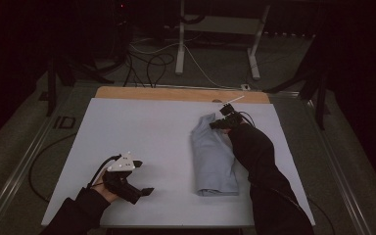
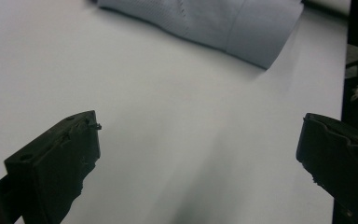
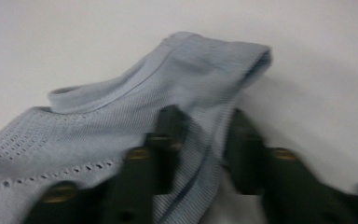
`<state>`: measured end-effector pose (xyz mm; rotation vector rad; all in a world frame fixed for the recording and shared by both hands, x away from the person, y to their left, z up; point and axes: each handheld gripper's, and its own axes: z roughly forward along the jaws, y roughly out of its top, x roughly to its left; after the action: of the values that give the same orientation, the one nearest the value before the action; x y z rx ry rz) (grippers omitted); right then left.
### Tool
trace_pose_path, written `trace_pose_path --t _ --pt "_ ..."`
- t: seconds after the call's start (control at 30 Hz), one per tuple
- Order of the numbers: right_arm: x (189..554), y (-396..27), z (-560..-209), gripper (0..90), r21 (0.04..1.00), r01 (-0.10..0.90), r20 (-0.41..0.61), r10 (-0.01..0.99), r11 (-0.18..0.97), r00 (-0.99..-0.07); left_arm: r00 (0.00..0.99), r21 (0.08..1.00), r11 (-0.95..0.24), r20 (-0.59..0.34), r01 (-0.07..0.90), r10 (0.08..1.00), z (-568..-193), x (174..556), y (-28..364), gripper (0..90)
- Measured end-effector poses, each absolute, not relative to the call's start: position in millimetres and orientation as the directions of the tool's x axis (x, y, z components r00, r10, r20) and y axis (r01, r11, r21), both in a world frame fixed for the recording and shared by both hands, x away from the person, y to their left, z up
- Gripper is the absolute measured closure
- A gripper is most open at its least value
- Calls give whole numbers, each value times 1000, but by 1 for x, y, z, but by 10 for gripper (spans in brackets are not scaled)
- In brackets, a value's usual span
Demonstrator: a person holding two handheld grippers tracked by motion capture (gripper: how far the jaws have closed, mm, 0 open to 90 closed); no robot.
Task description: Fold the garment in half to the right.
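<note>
**Right tool pinches the far end of the folded cloth**

The cloth [image 1: 214,156], pale blue and folded into a long strip, lies right of centre in the high view, running from mid-frame down toward the lower edge of the white bench [image 1: 142,132]. In the right gripper view its ribbed band [image 3: 200,154] passes between the two jaws, which stand narrow with fabric caught between them, so the right tool [image 1: 223,121] appears to hold the cloth's upper end. The picture is blurred, so how deep the bite goes is hard to tell.

The left tool [image 1: 139,188] sits at lower left of the high view, well apart from the cloth, jaws spread wide over bare bench with nothing between them.

The step looks like folding or drawing the far end. To do it well, keep the pinch on the whole band, not one layer, lift just clear, and carry it straight along the strip so the edges stay aligned. The left tool could pin the near end against sliding.
</note>
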<state>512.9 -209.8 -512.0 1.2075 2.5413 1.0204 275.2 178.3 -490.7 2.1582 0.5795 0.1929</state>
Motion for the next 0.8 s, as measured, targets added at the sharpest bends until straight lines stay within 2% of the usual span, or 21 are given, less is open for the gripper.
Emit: trace_pose_path --t 0.07,0.17,0.3,0.67,0.8 --pt "512 -208 -511 837 641 622 144 725 450 -673 874 790 -507 -70 343 481 -494 273 183 7" --pt "509 -206 -505 846 677 590 135 714 440 -687 867 796 -493 -78 351 492 -499 270 189 7" --pt "510 -205 -504 847 696 588 151 717 411 -681 858 806 -470 -86 359 507 -502 269 195 7" --pt "515 -203 -518 839 634 628 109 752 451 -650 831 805 -459 -73 376 551 -506 269 207 8" --pt "514 -201 -517 796 629 623 82 757 466 -648 827 809 -451 -74 377 557 -507 269 208 8"
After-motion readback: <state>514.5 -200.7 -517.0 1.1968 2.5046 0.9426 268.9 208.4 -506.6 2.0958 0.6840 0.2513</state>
